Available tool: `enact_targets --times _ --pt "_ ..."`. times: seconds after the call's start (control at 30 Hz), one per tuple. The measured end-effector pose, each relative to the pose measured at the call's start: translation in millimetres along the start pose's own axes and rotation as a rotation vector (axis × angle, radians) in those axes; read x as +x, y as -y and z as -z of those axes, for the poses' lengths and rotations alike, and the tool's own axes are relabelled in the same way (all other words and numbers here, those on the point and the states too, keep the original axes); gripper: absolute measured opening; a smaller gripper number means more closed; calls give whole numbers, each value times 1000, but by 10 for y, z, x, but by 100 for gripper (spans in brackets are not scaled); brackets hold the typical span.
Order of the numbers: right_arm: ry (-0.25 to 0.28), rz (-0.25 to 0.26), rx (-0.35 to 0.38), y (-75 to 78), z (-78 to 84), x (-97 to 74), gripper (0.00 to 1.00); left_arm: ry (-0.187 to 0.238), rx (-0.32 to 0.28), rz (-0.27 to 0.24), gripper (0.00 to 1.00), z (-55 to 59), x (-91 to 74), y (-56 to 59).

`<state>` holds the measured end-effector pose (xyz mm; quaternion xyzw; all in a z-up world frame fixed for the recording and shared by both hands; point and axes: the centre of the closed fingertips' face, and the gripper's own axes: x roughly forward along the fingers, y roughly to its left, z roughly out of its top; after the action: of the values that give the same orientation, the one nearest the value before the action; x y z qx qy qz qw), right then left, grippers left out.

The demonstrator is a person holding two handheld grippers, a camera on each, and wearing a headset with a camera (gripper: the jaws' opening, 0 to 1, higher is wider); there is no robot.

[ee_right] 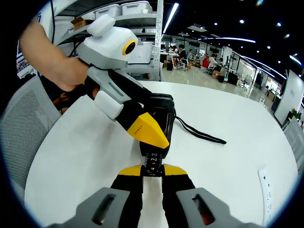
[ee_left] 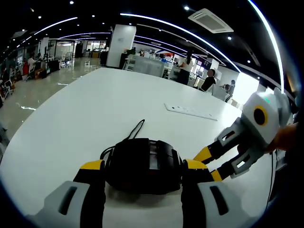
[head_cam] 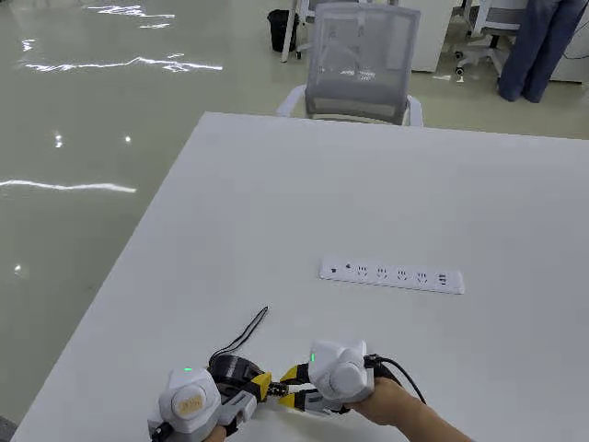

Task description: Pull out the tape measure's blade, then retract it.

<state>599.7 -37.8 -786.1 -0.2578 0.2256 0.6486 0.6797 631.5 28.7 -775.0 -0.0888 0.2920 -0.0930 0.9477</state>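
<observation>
Left tongs (ee_left: pixel 143 166): clamped on the black tape measure (head_cam: pixel 234 370), one yellow tip on each side wall of the case
Right tongs (ee_right: pixel 153 171): closed narrow on the blade (ee_right: pixel 153 164) tip; printed numbers show between the yellow tips
Tape measure location: near front-left corner of the white table (head_cam: pixel 368 184), case looks to rest on the surface
Why this hold: my read is that the left anchors the case so it can't slide, while the right faces the mouth head-on so a pull runs straight along the blade
Blade state: barely out of the mouth, the two sets of tips almost touching; pull-out looks to be at its very start
Strap (head_cam: pixel 247 330): black loop lies slack on the table off the far side of the case, away from the pull line
Power strip (head_cam: pixel 391 275): white, further up the table and to the right, well apart from both tongs
Chair (head_cam: pixel 357 64): grey mesh, at the far table edge, not a factor
Obstructions: nothing I can see on the table to the right of the tongs, so the pull lane looks free
Risk: thin blade may slip from the tips or twist if the pull goes off-axis; may snap back if let go fast on retract
</observation>
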Motion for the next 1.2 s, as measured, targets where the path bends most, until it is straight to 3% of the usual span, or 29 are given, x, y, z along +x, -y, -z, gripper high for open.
enact_targets --times 1.2 --pt "4 0 4 -2 -58 91 13 0 0 11 62 -4 -9 1"
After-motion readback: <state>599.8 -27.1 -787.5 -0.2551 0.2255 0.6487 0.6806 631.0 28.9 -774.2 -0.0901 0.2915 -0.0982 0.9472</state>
